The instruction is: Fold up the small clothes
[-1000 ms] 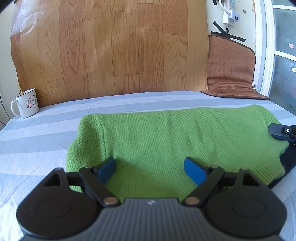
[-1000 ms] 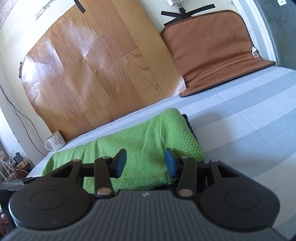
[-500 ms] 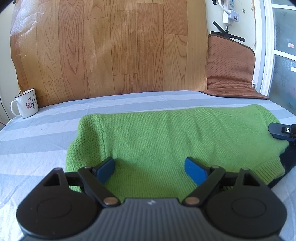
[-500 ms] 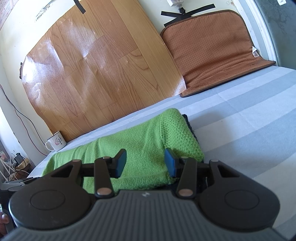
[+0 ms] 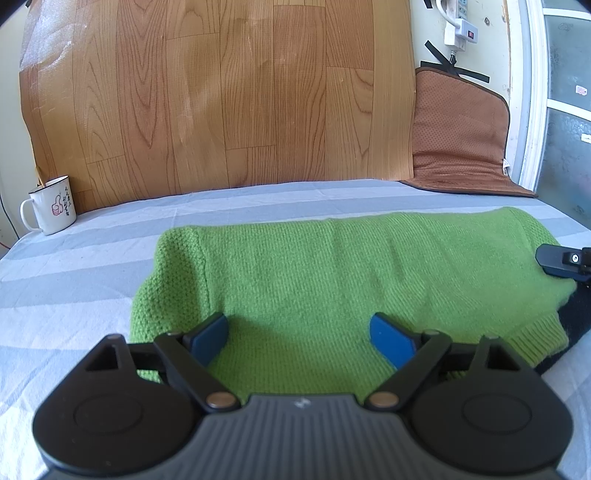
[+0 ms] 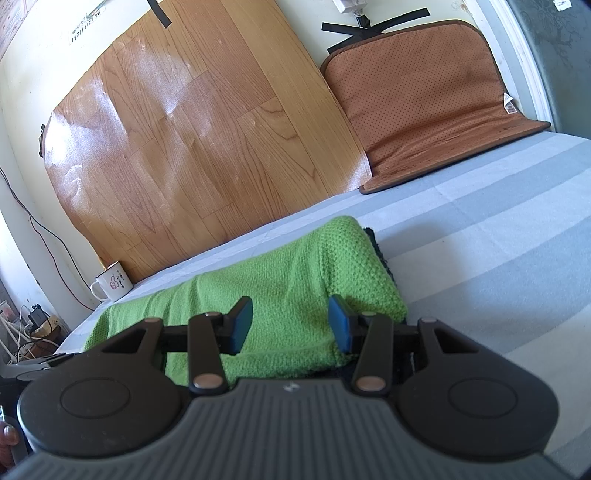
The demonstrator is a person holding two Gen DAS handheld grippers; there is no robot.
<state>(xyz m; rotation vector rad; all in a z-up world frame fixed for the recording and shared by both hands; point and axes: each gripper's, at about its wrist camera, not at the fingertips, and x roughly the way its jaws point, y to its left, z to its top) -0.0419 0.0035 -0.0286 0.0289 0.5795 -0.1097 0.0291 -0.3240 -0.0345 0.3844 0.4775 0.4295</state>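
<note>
The green sweater point(image 5: 332, 280) lies folded into a long band across the striped sheet point(image 5: 74, 302), stretching from near the left side to the right edge of the bed. A dark garment point(image 6: 380, 254) shows under its right end as a thin black border.

At the far left, a white enamel mug point(image 5: 51, 205) with a red thumbs-up print stands on the sheet at the foot of the wooden-patterned board point(image 5: 221, 92) that leans against the wall. The mug is well apart from the sweater.

The left gripper point(image 5: 299, 339) hangs over the near edge of the sweater, toward its left half. Its jaws stand wide open, the blue pads point(image 5: 208, 338) well apart with only flat knit showing between them; they hold nothing.

Further right, a brown padded mat point(image 5: 461, 140) is propped against the wall beside the board, its lower edge resting on the sheet. A white power strip point(image 5: 460, 22) hangs on the wall above it.

The right gripper point(image 6: 291, 325) sits at the sweater's right end. Its jaws are about half open, the pads on either side of a strip of green knit. Whether the pads touch the cloth cannot be told from this angle; nothing looks pinched or lifted. In the left wrist view one black tip of this gripper point(image 5: 565, 260) lies on the sweater's right end.
</note>
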